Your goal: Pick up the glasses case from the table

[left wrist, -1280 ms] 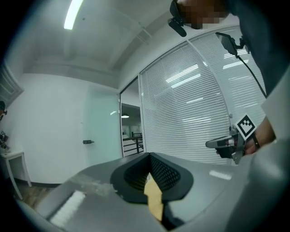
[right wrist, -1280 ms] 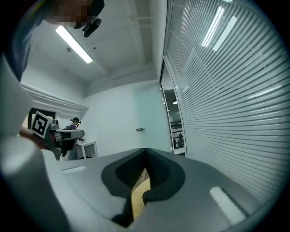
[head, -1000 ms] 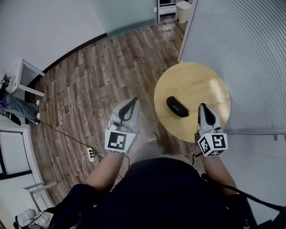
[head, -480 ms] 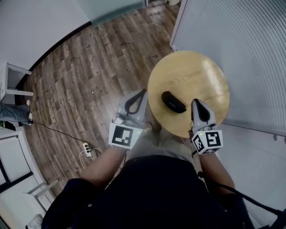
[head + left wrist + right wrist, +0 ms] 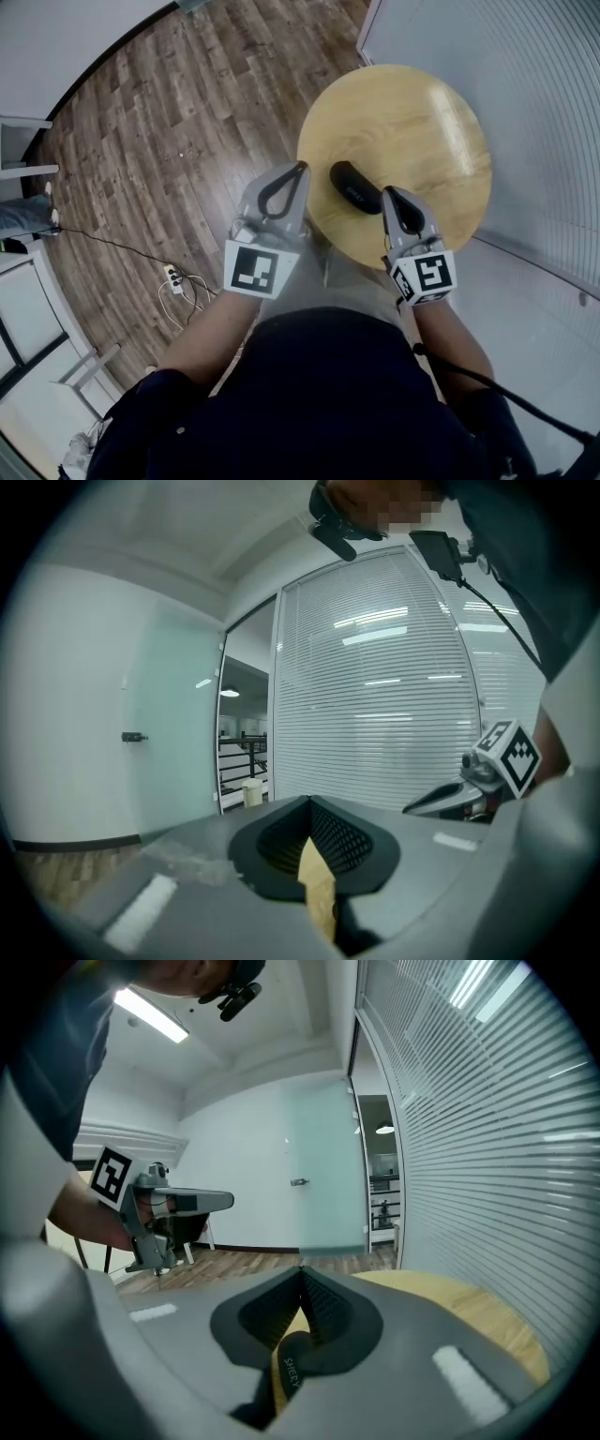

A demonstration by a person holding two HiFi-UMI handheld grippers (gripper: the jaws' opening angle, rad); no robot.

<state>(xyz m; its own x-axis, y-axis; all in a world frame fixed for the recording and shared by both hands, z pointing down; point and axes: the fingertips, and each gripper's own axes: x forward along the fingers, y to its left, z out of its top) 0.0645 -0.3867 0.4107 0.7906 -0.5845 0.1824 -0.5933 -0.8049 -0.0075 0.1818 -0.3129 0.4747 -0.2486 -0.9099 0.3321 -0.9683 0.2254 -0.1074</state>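
A black glasses case [image 5: 354, 187] lies on the near left part of the round wooden table [image 5: 422, 122]. My right gripper [image 5: 391, 194] is shut and empty, its tip just right of the case's near end. In the right gripper view the case [image 5: 286, 1372] shows low between the closed jaws of the right gripper [image 5: 302, 1269], with the table [image 5: 450, 1307] beyond. My left gripper [image 5: 299, 170] is shut and empty, with its tip at the table's left edge, left of the case. In the left gripper view a strip of the tabletop [image 5: 317, 883] shows below the left gripper [image 5: 309, 801].
A wall of slatted blinds [image 5: 525, 112] runs close along the table's right side. Wood floor [image 5: 187, 112] spreads to the left, with a power strip and cable [image 5: 173, 278] on it. White furniture [image 5: 19, 169] stands at the far left.
Both grippers have moved forward and down toward the table. The right tip has come up beside the case, and the left tip has reached the table's edge. Both stayed shut.
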